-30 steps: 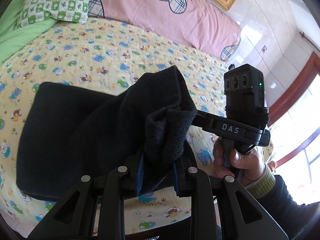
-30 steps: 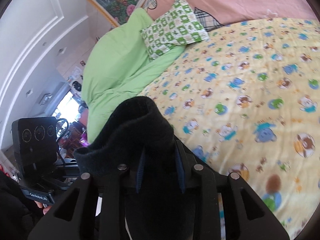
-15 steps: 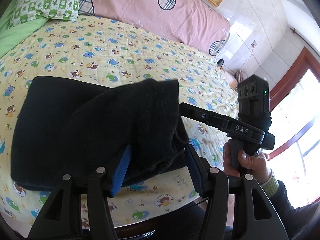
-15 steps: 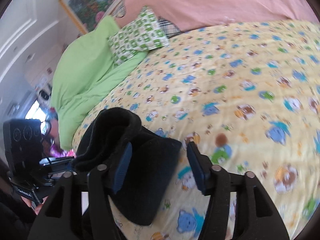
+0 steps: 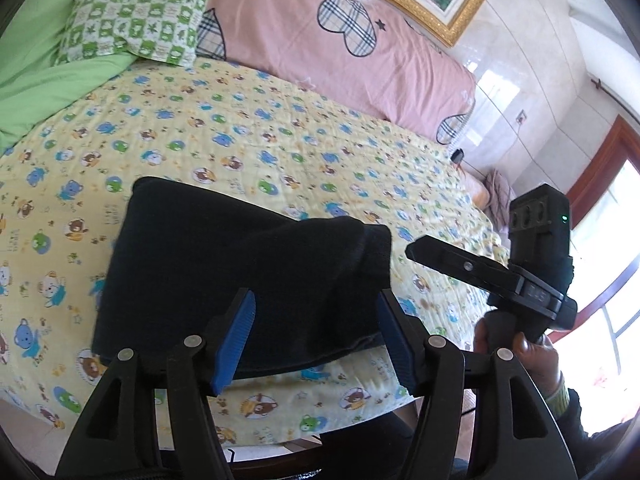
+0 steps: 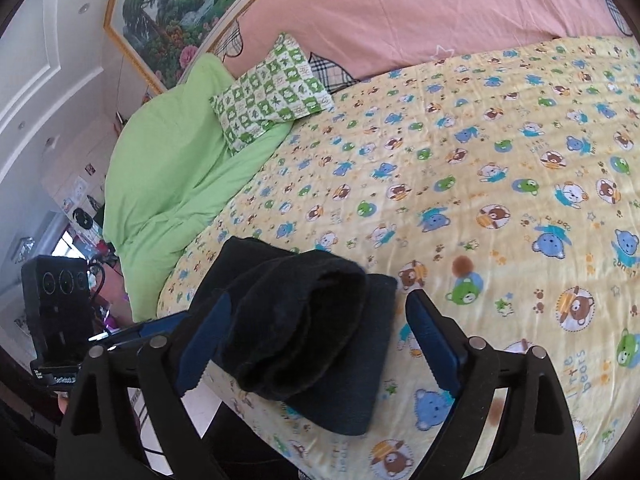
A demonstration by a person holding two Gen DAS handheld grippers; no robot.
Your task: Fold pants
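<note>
The black pants (image 5: 248,264) lie folded into a thick rectangle on the yellow bear-print bedspread (image 5: 240,136), near the bed's front edge. In the right wrist view the pants (image 6: 304,340) show a rolled top layer over a flat lower layer. My left gripper (image 5: 316,320) is open, its blue-padded fingers spread just in front of the pants, holding nothing. My right gripper (image 6: 308,332) is open too, its fingers either side of the pants' end without gripping. The right gripper's body (image 5: 520,280) shows at the right of the left wrist view.
A pink headboard cushion (image 5: 340,40) with plaid hearts runs along the back. A green-checked pillow (image 5: 136,20) and a green duvet (image 6: 168,176) lie at the bed's far left. A window and wooden frame (image 5: 600,208) are at the right.
Both grippers opened and let go of the pants. The raised fabric dropped onto the lower layer and now lies flat. Both grippers drew back a little.
</note>
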